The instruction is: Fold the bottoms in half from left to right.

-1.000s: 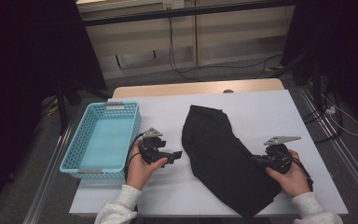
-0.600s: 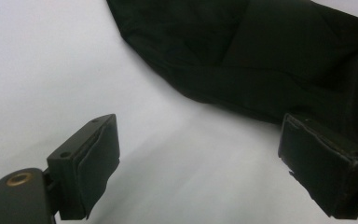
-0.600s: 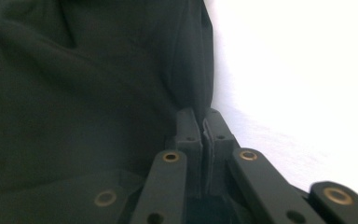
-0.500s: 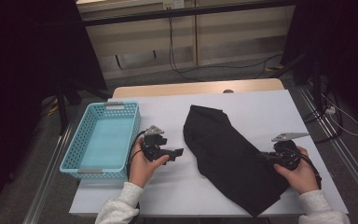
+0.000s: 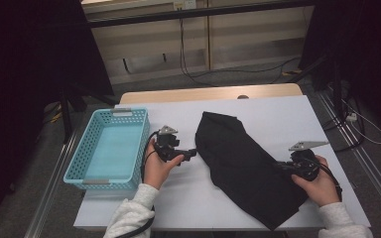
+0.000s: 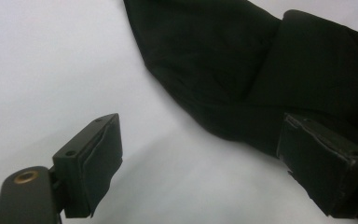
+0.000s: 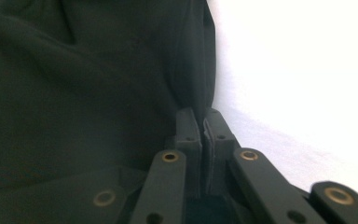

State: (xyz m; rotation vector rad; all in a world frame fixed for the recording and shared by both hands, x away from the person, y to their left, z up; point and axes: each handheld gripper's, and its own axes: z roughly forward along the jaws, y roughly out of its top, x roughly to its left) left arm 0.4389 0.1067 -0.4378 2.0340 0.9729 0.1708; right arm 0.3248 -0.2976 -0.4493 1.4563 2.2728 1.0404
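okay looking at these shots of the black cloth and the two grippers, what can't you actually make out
- High view: what kind of garment the black cloth is; it is dark and folded.
- High view: the right gripper tips, black against the cloth.
- Right gripper view: how much cloth sits between the shut jaws; they hide it.
- Left gripper view: the cloth's far part, cut off by the top edge; the left gripper is open.

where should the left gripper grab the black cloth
Probably the black cloth by its near left edge, where it curves thin against the table. Come in low from the left: the left gripper is open, facing that edge. The right gripper pinches the opposite edge.
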